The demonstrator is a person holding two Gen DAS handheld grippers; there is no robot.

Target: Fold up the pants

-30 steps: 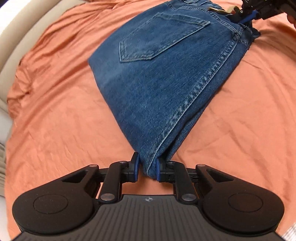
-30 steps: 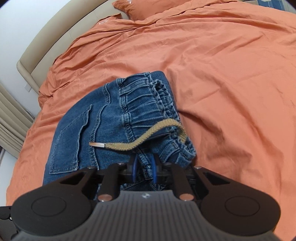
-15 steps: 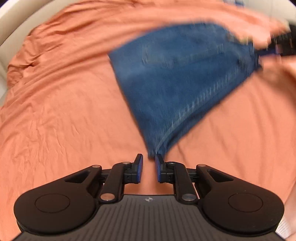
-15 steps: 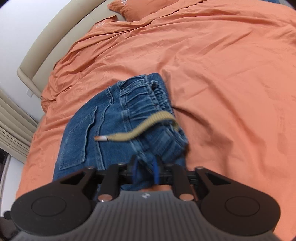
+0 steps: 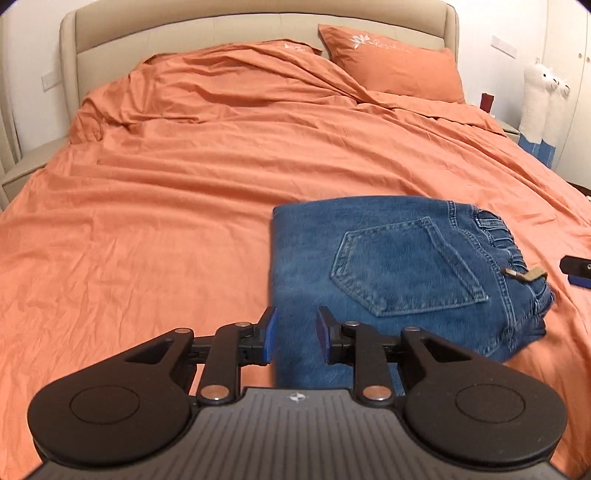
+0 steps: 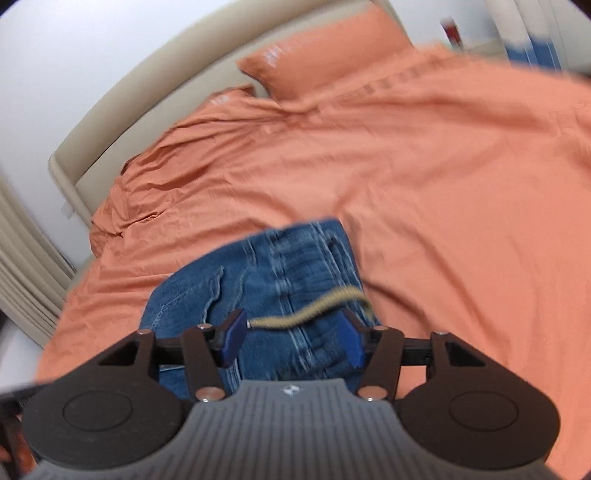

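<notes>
The blue jeans (image 5: 391, 273) lie folded into a compact rectangle on the orange bed, back pocket up, waistband to the right with a tan drawstring (image 5: 526, 275). My left gripper (image 5: 294, 334) is open just above the fold's near left corner, holding nothing. In the right wrist view the jeans (image 6: 280, 284) lie under my right gripper (image 6: 291, 339), which is wide open and empty; the drawstring (image 6: 314, 310) runs between its pads. The right gripper's tip also shows at the right edge of the left wrist view (image 5: 578, 271).
The orange duvet (image 5: 184, 184) covers the whole bed. Orange pillows (image 5: 391, 62) and a beige headboard (image 5: 221, 26) are at the far end. A white plush toy (image 5: 543, 107) stands by the wall at right. Beige curtains (image 6: 26, 258) hang at left.
Both grippers have let go of the jeans and opened. The left gripper swung round toward the headboard; the right gripper lifted back. The jeans now rest flat, folded.
</notes>
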